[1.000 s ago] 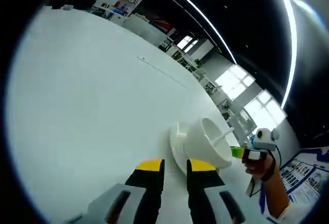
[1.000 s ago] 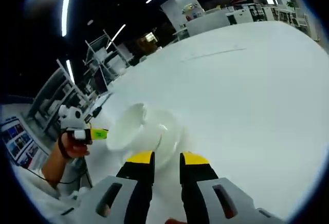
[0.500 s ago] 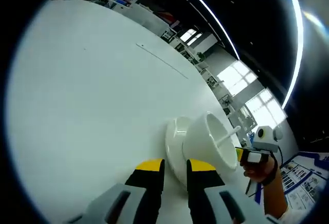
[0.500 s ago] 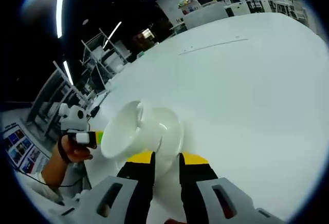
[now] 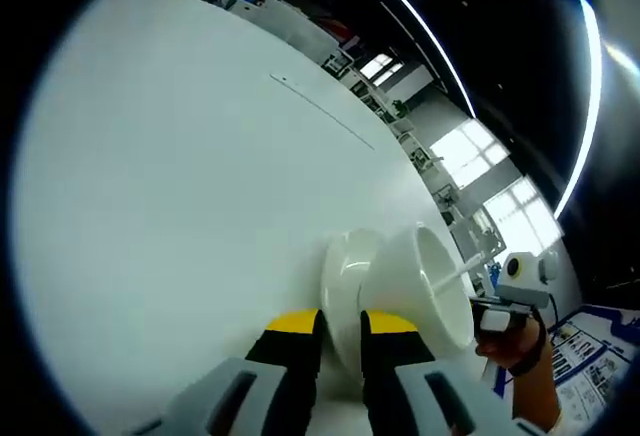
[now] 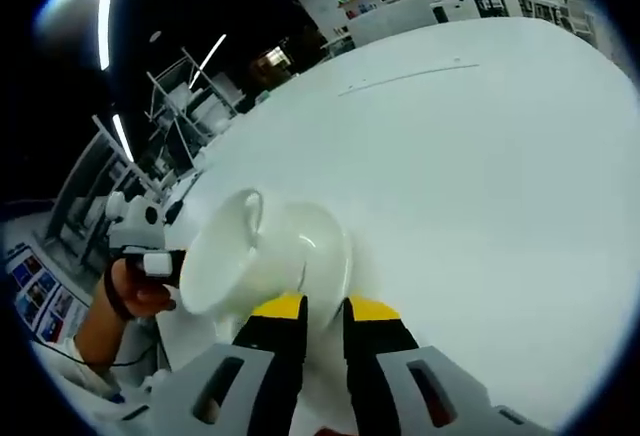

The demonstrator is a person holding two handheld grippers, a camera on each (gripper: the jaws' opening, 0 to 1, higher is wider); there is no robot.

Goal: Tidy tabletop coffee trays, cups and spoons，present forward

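A white ceramic cup (image 5: 425,286) with a thin white spoon (image 5: 462,267) inside stands on a round white saucer (image 5: 345,281) on the broad white tabletop (image 5: 170,186). The left gripper (image 5: 340,324) pinches the saucer's near rim from one side; the right gripper (image 6: 322,309) clamps the opposite rim, its yellow-tipped jaws nearly closed just below the cup.

The grey left gripper with yellow-tipped jaws (image 5: 340,328) and the matching right gripper (image 6: 323,316) both hold their jaws nearly closed.
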